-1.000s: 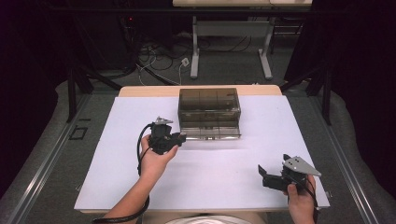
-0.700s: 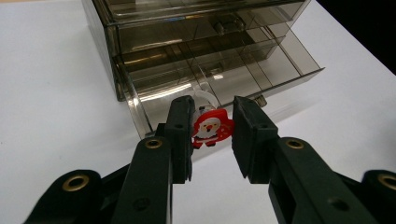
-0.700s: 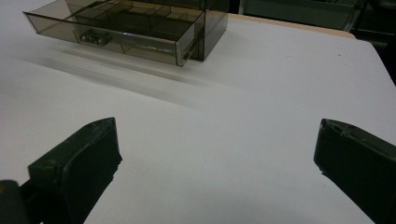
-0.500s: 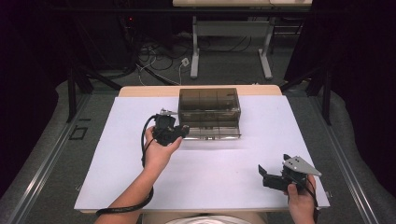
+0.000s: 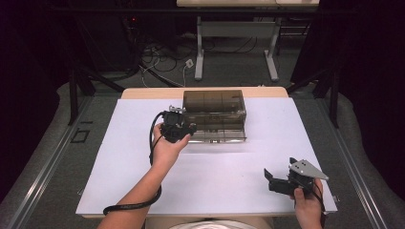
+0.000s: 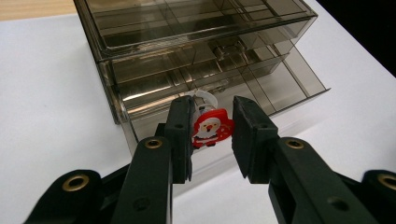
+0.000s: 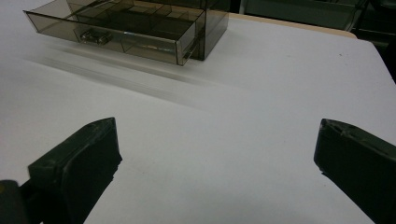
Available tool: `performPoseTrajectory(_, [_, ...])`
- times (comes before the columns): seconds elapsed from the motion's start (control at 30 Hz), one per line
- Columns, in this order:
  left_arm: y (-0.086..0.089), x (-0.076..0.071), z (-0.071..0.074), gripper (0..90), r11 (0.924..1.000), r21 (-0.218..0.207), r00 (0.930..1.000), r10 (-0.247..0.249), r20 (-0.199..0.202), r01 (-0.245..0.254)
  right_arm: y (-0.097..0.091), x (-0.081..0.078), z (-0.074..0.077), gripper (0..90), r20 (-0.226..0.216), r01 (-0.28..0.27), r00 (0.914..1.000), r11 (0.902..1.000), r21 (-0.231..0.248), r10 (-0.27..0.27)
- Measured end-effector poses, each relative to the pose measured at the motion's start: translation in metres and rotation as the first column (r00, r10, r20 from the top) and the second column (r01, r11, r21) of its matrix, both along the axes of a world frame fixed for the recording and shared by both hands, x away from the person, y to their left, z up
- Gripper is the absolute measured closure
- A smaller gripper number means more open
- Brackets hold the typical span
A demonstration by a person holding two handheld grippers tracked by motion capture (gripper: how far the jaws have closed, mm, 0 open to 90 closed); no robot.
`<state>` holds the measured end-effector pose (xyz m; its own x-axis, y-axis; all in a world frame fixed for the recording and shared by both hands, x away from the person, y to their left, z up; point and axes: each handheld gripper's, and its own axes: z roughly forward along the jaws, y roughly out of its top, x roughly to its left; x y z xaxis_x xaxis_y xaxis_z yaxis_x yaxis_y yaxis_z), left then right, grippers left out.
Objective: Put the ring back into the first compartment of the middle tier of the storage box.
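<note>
A smoky clear drawer box (image 5: 214, 104) stands at the back middle of the white table cover (image 5: 224, 167), its bottom drawer (image 6: 285, 81) pulled out. My left gripper (image 6: 212, 122) hovers just in front of that open drawer and is shut on a small red and white Santa charm (image 6: 211, 129) with a white ring on top. In the high view the left gripper (image 5: 185, 130) sits at the box's front left corner. My right gripper (image 5: 278, 168) rests near the table's front right edge, open with nothing between its jaws (image 7: 217, 140). The drawer box (image 7: 140, 23) lies far ahead of it.
The drawer's compartments look bare apart from a small clear piece (image 7: 95, 36). The left gripper's black cable (image 5: 129, 206) loops over the front edge. Table legs and floor cables (image 5: 162, 62) lie beyond the far edge.
My left hand has carried the Santa charm to the right and away from the person, up to the front of the drawer box. The right gripper has stayed where it was.
</note>
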<state>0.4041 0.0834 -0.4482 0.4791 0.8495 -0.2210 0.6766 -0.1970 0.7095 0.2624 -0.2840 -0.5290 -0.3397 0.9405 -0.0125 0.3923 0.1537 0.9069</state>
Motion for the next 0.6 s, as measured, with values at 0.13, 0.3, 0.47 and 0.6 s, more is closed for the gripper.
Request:
performPoseTrajectory(0.13, [-0.002, 0.004, -0.001, 68.5, 1.0000, 0.007, 1.0000, 0.006, -0.005, -0.006, 0.000, 0.000, 0.000, 0.0, 0.008, 0.003, 1.0000, 1.0000, -0.002, -0.003])
performPoseTrajectory(0.3, [-0.002, 0.009, -0.003, 68.6, 0.9998, 0.006, 0.9997, 0.017, -0.016, -0.017, 0.000, 0.000, 0.000, 0.0, -0.002, -0.003, 1.0000, 1.0000, -0.002, 0.003])
performPoseTrajectory(0.47, [-0.003, 0.013, -0.006, 68.5, 0.9995, 0.002, 0.9992, 0.032, -0.022, -0.032, 0.000, 0.000, 0.000, 0.0, -0.004, 0.000, 1.0000, 1.0000, -0.002, 0.000])
performPoseTrajectory(0.6, [-0.002, 0.017, -0.009, 68.5, 0.9993, 0.002, 0.9988, 0.038, -0.029, -0.038, 0.001, 0.000, -0.001, 0.0, -0.005, -0.001, 1.0000, 1.0000, 0.001, 0.001])
